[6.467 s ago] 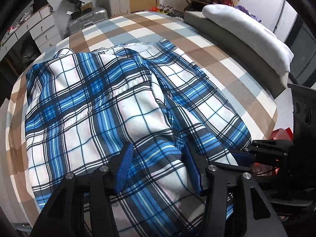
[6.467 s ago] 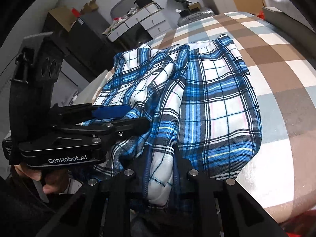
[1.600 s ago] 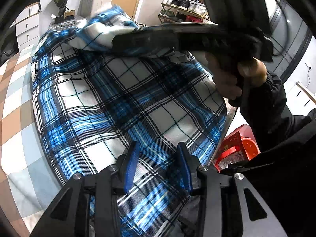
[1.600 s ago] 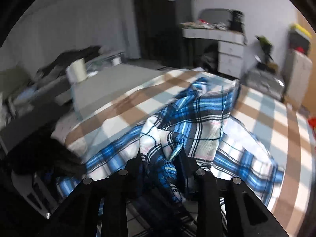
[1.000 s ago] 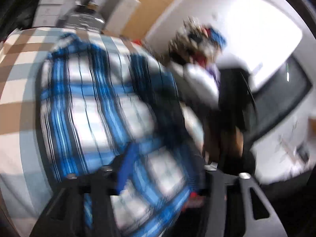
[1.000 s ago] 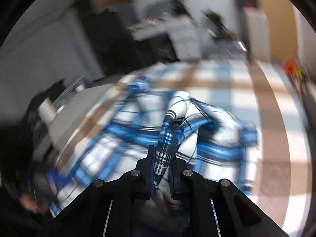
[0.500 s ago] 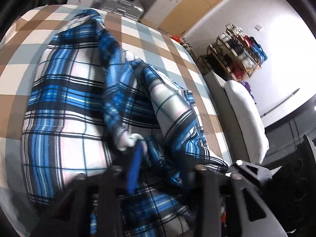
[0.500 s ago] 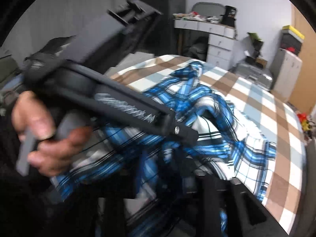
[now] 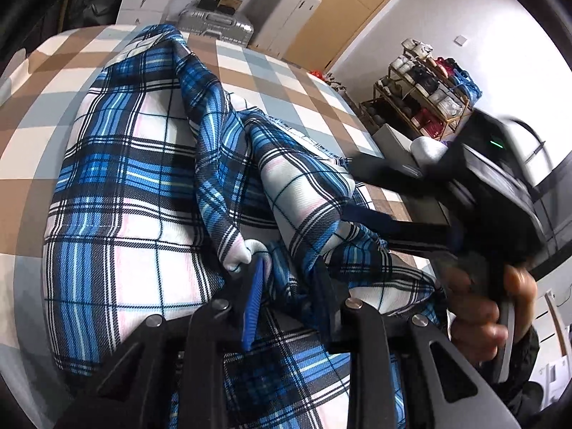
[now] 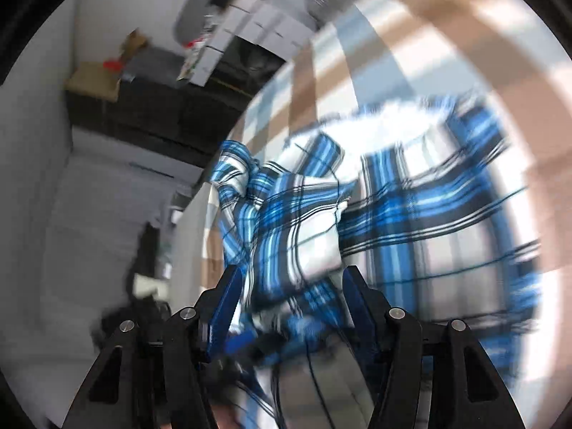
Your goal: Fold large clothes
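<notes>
A blue plaid garment (image 9: 136,186) lies bunched on a checkered bed (image 9: 271,82). At the bed's near edge, the left gripper (image 9: 286,286) pinches a fold of the cloth. Beside it, the right gripper (image 10: 289,296) is opening, blurred cloth loose between its fingers.

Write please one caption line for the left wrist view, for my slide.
Left gripper pinches a fold of the blue plaid garment on the checked bed; right gripper reaches in alongside.
</notes>
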Action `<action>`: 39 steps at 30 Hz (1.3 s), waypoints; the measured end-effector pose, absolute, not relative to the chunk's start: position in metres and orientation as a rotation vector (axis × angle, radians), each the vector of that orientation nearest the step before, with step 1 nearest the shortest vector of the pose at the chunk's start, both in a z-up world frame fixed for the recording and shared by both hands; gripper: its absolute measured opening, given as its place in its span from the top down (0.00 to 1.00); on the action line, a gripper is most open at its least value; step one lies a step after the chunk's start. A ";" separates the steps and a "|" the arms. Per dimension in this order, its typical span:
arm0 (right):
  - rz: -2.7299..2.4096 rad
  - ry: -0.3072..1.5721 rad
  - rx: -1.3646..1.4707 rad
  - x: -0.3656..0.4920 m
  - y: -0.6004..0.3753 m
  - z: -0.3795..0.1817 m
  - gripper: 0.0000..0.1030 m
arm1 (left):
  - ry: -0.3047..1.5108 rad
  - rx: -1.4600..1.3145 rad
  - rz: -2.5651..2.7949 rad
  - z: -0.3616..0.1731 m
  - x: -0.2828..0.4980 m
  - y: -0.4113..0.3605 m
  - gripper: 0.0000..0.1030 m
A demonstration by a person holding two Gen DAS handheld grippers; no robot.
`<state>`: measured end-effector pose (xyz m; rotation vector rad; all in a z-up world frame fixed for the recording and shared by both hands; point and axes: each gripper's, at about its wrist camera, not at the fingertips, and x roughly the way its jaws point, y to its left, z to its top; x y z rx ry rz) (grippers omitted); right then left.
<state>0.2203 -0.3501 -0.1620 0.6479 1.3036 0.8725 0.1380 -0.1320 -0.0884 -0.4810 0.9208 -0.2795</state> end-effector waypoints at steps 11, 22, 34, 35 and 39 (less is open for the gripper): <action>0.831 0.902 0.109 0.219 -0.338 -0.072 0.94 | 0.870 -0.378 -0.278 -0.082 0.109 -0.127 0.53; 0.478 0.948 -0.500 0.258 -0.319 -0.139 0.81 | 0.911 -0.292 -0.263 -0.087 0.079 -0.114 0.53; 1.122 0.840 -0.318 0.120 -0.292 -0.067 0.27 | 0.906 -0.274 -0.265 -0.083 0.069 -0.118 0.53; 1.126 0.843 -0.355 0.116 -0.284 -0.074 0.27 | 0.906 -0.276 -0.265 -0.083 0.067 -0.118 0.53; 0.972 0.881 -0.519 0.120 -0.269 -0.112 0.63 | 0.907 -0.262 -0.270 -0.084 0.062 -0.118 0.53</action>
